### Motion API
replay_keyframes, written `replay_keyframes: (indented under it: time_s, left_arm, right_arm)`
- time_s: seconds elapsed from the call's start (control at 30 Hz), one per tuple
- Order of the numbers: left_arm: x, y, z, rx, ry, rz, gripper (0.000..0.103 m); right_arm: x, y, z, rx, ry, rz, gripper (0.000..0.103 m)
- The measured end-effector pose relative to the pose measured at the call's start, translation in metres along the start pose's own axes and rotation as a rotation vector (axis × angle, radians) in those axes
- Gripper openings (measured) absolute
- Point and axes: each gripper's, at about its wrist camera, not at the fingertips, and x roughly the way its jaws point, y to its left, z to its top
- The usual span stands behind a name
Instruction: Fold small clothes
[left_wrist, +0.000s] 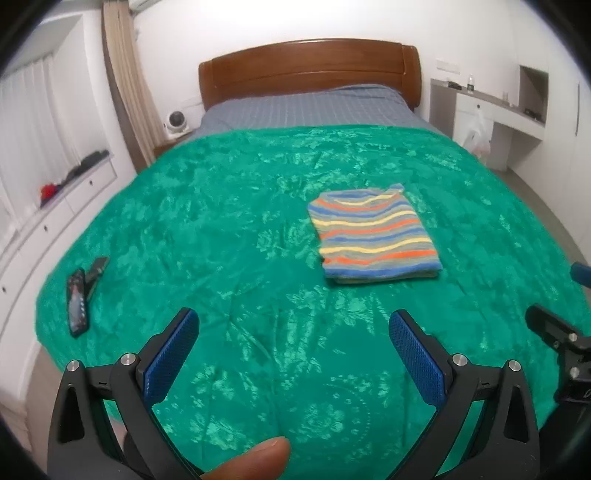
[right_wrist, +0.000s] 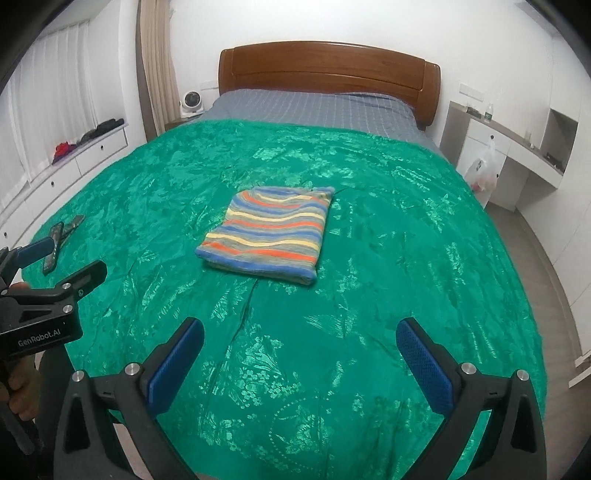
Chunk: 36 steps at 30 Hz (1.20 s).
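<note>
A small striped garment (left_wrist: 373, 236), in blue, orange, yellow and grey, lies folded into a neat rectangle on the green blanket (left_wrist: 221, 221). It also shows in the right wrist view (right_wrist: 271, 234). My left gripper (left_wrist: 293, 321) is open and empty, held above the blanket near the front edge, well short of the garment. My right gripper (right_wrist: 300, 330) is open and empty too, also short of the garment. The left gripper also shows at the left edge of the right wrist view (right_wrist: 64, 260).
A phone (left_wrist: 76, 302) and a dark object (left_wrist: 95, 271) lie on the blanket at the left. The wooden headboard (left_wrist: 310, 70) is at the far end. White drawers (left_wrist: 55, 221) run along the left, a desk (left_wrist: 495, 107) with a plastic bag (left_wrist: 476, 136) at the right.
</note>
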Motion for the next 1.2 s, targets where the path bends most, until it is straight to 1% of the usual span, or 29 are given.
replay_keyframes:
  time_s: [0.07,0.2,0.43,0.57,0.67,0.83,0.97,1.2]
  left_arm:
    - [-0.003,0.001,0.002,-0.011,0.002,-0.015,0.103]
    - [-0.009,-0.002,0.005,0.002,0.003,-0.015,0.103]
    - [-0.026,-0.003,0.007,-0.004,-0.027,-0.025,0.103]
    - [-0.03,-0.003,0.006,-0.007,-0.014,-0.042,0.103]
    - [-0.032,-0.004,0.005,-0.022,-0.003,-0.063,0.103]
    - [-0.029,-0.01,0.002,-0.004,0.008,-0.046,0.103]
    - [-0.025,-0.01,-0.002,-0.01,0.036,-0.034,0.103]
    - [-0.03,-0.009,0.0,-0.027,0.04,-0.058,0.103]
  right_arm:
    - [-0.006,0.002,0.002,-0.007,-0.009,-0.004,0.103]
    - [-0.014,0.005,0.006,-0.008,-0.024,0.0,0.103]
    - [-0.023,0.012,0.008,-0.017,-0.002,0.009,0.103]
    - [-0.03,0.013,0.006,0.001,0.001,0.017,0.103]
    - [-0.034,0.014,0.006,0.008,-0.002,0.003,0.103]
    - [-0.037,0.015,0.003,0.002,-0.005,-0.031,0.103]
    - [-0.041,0.014,0.002,0.002,-0.013,-0.051,0.102]
    - [-0.05,0.011,0.002,0.008,-0.023,-0.017,0.102]
